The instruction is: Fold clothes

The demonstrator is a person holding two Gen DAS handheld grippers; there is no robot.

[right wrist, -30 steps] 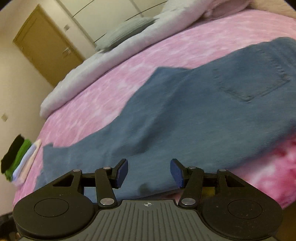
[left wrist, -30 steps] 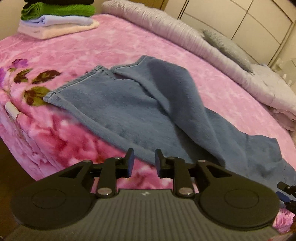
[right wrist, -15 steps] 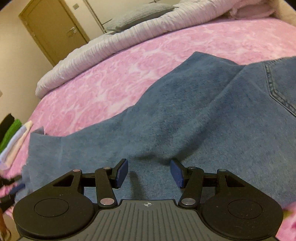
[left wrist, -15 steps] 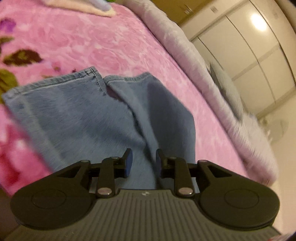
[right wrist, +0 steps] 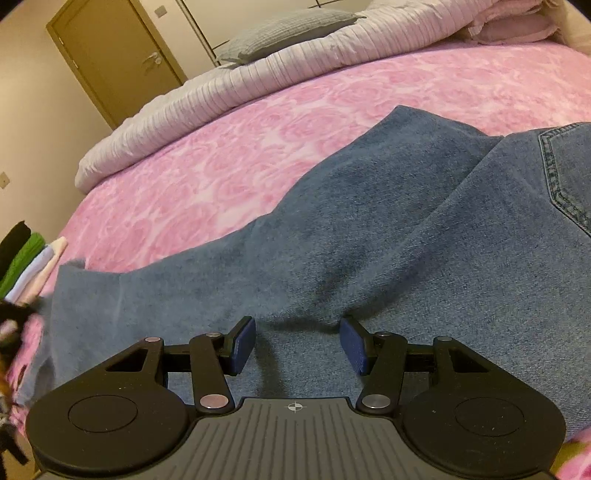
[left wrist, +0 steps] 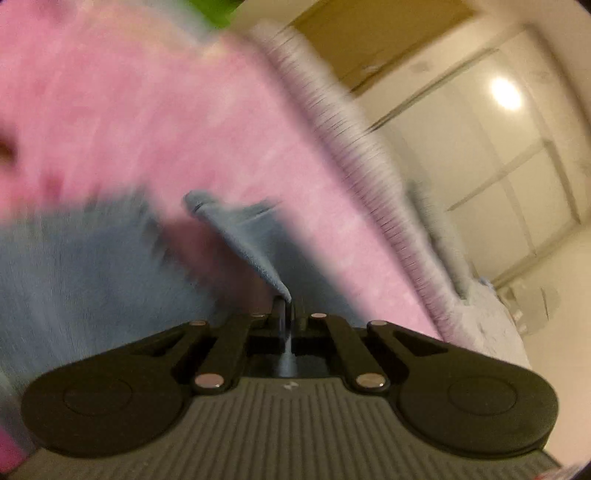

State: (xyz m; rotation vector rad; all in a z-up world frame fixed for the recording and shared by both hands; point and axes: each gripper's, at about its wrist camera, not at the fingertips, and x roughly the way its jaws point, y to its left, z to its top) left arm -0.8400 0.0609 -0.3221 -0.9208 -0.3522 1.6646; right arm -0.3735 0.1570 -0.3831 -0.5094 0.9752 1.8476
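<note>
Blue jeans [right wrist: 369,240] lie spread across a pink floral bedspread [right wrist: 258,147], the legs running to the left and a back pocket at the far right. My right gripper [right wrist: 297,345] is open, low over the denim near a crease, with nothing between its blue pads. In the blurred left wrist view, my left gripper [left wrist: 288,314] is shut on a lifted edge of the jeans [left wrist: 240,236], and a strip of denim shows between its fingers. The rest of the jeans [left wrist: 74,266] spreads lower left in that view.
A stack of folded clothes [right wrist: 26,258], black, green, pale blue and cream, sits at the bed's left edge. A rolled white quilt [right wrist: 258,81] and a grey pillow [right wrist: 288,29] lie along the far side. Behind them stand a brown door [right wrist: 110,55] and wardrobe doors [left wrist: 498,147].
My left gripper has closed on an edge of the jeans and swung fast, blurring its view. My right gripper has dropped closer to the denim, still open.
</note>
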